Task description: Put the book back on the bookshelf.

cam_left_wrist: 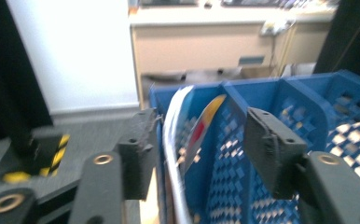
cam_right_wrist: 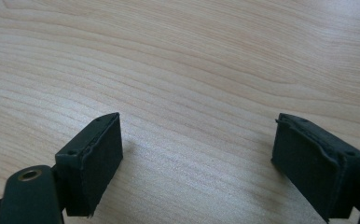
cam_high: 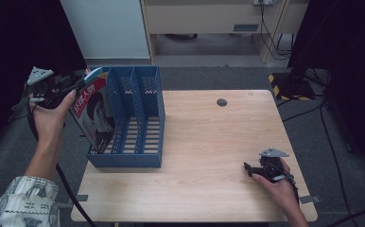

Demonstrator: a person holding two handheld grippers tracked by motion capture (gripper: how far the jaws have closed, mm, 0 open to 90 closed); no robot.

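From the high view, I see my left gripper (cam_high: 79, 84) beside the thin glossy magazine (cam_high: 95, 113) leaning upright in the blue plastic file rack's (cam_high: 138, 160) leftmost slot. In the left gripper view, its jaws stand apart astride the magazine's top edge (cam_left_wrist: 176, 121), not pressing. In the right gripper view, my right gripper (cam_right_wrist: 197, 163) rests apart, empty, on the wooden table (cam_right_wrist: 178, 56).

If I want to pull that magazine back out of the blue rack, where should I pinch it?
Probably pinch the magazine at its top edge, coming from above. It stands tilted in the leftmost slot of the blue rack, so that edge pokes out on top while the walls guard its lower part.
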